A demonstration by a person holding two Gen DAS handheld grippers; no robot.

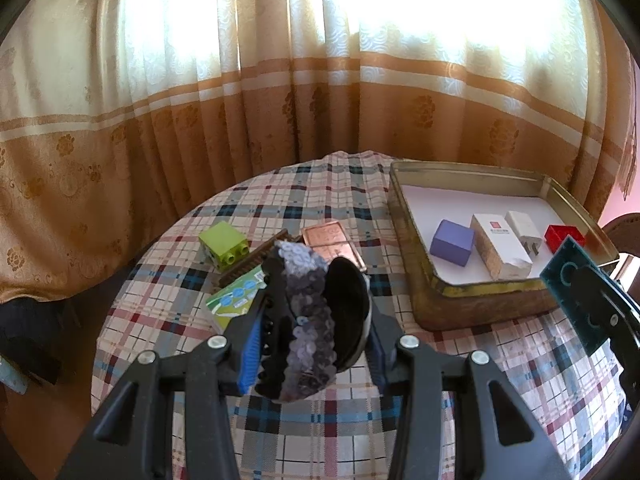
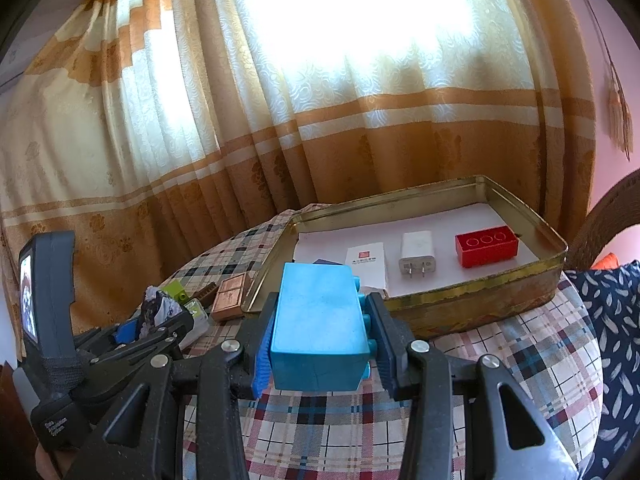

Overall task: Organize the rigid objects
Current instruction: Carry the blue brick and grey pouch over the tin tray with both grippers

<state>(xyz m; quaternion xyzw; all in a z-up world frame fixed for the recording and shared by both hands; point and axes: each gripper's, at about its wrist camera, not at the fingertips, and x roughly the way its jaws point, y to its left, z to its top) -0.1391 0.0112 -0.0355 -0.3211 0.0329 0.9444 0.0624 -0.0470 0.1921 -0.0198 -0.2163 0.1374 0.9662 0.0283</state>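
Plaid-clothed round table (image 1: 192, 240): four items lie in the gold metal tin (image 2: 472, 300); left gripper (image 1: 312, 320) clamps a sequinned hair clip (image 1: 308, 312), right gripper (image 2: 320, 344) a blue plastic brick (image 2: 320, 320); several remain.

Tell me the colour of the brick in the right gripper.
Light blue brick, clearest in the right wrist view.

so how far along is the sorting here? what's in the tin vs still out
Roughly halfway. Done: the tin tray holds a purple block, white carton, charger plug and red brick. In hand: left gripper clamps a sequined hair clip; right gripper clamps a blue brick. Left on the cloth: green brick, copper tin, comb, green packet.
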